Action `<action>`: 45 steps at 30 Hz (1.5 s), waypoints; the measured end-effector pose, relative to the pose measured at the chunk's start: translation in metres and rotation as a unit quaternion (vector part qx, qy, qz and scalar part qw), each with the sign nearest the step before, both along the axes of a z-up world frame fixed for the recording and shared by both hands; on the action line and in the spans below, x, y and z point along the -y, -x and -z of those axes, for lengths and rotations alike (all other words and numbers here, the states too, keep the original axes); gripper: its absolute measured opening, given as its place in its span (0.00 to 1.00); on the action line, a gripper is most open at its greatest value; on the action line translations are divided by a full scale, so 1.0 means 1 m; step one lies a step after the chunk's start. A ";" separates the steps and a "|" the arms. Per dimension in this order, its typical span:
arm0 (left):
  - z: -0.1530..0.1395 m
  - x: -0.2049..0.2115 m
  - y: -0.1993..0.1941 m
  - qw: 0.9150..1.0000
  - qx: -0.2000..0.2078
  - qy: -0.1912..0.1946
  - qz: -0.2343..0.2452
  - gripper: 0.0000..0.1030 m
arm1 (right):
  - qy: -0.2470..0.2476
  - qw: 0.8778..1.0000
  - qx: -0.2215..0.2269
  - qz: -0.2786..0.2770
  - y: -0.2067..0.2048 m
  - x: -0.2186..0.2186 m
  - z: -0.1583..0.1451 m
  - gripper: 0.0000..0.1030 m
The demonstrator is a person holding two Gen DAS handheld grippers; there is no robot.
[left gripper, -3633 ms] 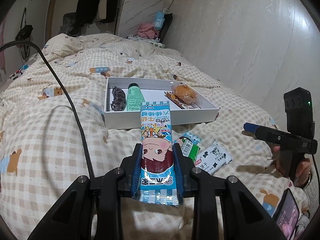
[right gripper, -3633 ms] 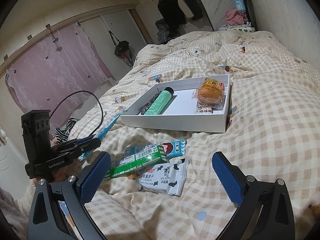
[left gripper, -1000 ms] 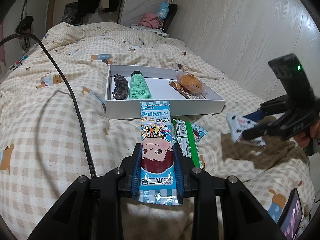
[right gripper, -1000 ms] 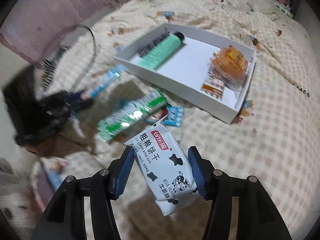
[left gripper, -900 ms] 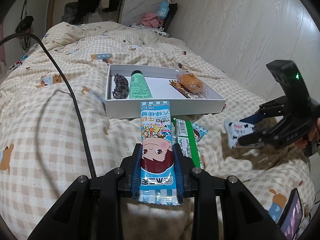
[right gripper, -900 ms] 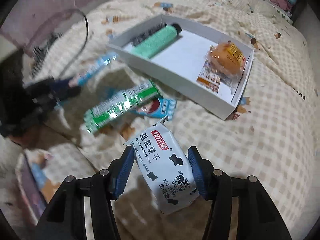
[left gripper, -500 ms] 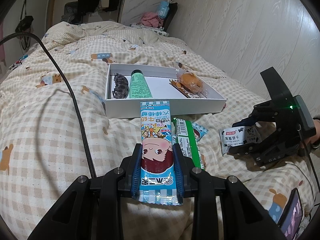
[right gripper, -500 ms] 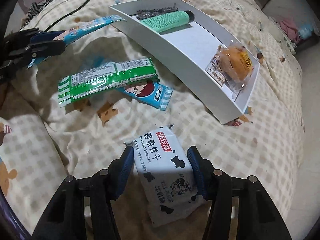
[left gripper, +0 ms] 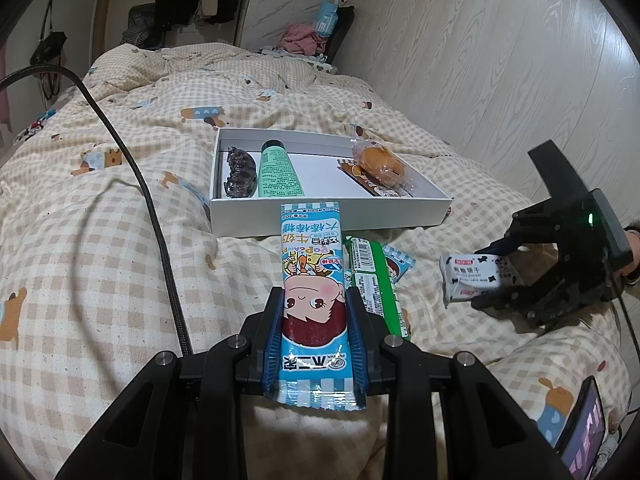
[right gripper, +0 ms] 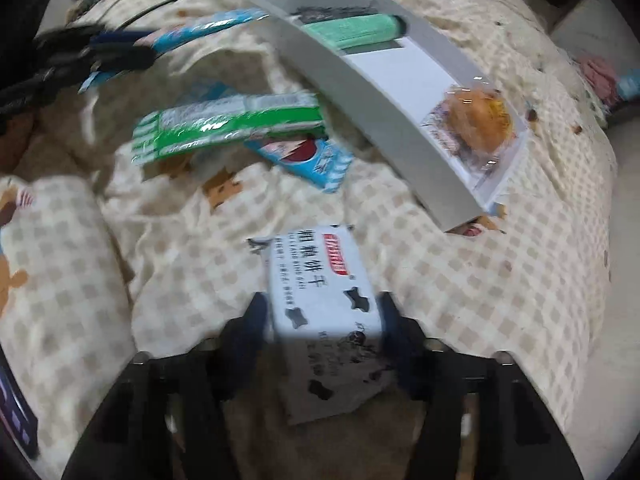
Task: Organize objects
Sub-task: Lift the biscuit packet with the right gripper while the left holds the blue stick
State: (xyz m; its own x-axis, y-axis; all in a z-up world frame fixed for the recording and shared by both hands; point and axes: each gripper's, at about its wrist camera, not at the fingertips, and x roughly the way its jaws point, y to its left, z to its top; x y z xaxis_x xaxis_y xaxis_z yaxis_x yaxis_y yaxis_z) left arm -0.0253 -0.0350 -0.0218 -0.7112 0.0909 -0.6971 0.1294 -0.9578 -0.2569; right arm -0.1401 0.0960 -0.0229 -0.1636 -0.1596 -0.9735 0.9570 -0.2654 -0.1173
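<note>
Bedspread (left gripper: 100,240) in beige check, with my left gripper (left gripper: 314,328) clamped on a blue candy packet (left gripper: 312,280) that points ahead at the white box (left gripper: 332,212). Inside the box lie a hair clip (left gripper: 239,172), a green tube (left gripper: 278,170) and a wrapped bun (left gripper: 378,162). Off to its right, my right gripper (right gripper: 324,316) points steeply down, jaws closing on the cow-print biscuit pack (right gripper: 320,280) between them. A green packet (right gripper: 228,124) lies ahead of it.

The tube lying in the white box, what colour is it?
The tube is mint green with a dark cap; the left wrist view shows it best.
</note>
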 end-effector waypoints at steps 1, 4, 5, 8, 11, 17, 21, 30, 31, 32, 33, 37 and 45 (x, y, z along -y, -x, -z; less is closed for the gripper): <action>0.000 0.000 0.000 1.000 0.000 0.000 0.000 0.32 | 0.027 0.999 0.017 0.019 0.005 -0.003 -0.008 0.51; 0.000 0.000 0.000 1.000 0.000 0.000 0.000 0.32 | 0.073 0.995 0.051 0.053 0.013 -0.010 -0.021 0.51; 0.000 0.000 0.001 1.000 0.000 0.000 0.000 0.32 | 0.091 0.992 0.060 0.064 0.013 -0.013 -0.027 0.51; 0.000 0.000 0.001 1.000 0.000 0.000 0.000 0.32 | 0.134 0.984 0.073 0.089 0.010 -0.018 -0.038 0.51; 0.000 0.000 0.001 1.000 0.000 0.000 0.000 0.32 | 0.184 0.974 0.072 0.112 0.009 -0.024 -0.049 0.51; 0.000 -0.001 0.000 1.000 0.001 0.001 0.001 0.32 | 0.265 0.947 0.129 0.130 -0.003 -0.030 -0.057 0.51; 0.000 -0.001 0.000 1.000 0.001 0.001 0.001 0.32 | 0.294 0.927 0.179 0.146 -0.009 -0.032 -0.045 0.51; -0.001 -0.001 -0.001 1.000 -0.002 0.001 0.002 0.32 | 0.316 0.905 0.205 0.200 -0.008 -0.042 0.001 0.51; -0.001 -0.002 -0.001 1.000 -0.001 0.001 0.005 0.32 | 0.322 0.904 0.205 0.194 -0.009 -0.042 -0.002 0.51; -0.002 -0.002 0.000 1.000 -0.001 0.002 0.006 0.32 | 0.328 0.903 0.204 0.189 -0.010 -0.043 -0.004 0.51; -0.001 -0.002 0.000 1.000 -0.001 0.003 0.007 0.32 | 0.328 0.903 0.205 0.188 -0.010 -0.042 -0.005 0.51; -0.002 -0.002 0.000 1.000 0.000 0.003 0.007 0.32 | 0.328 0.902 0.207 0.189 -0.008 -0.042 -0.003 0.51; -0.002 -0.001 0.000 1.000 0.000 -0.003 0.007 0.32 | 0.335 0.899 0.211 0.186 -0.009 -0.042 -0.003 0.51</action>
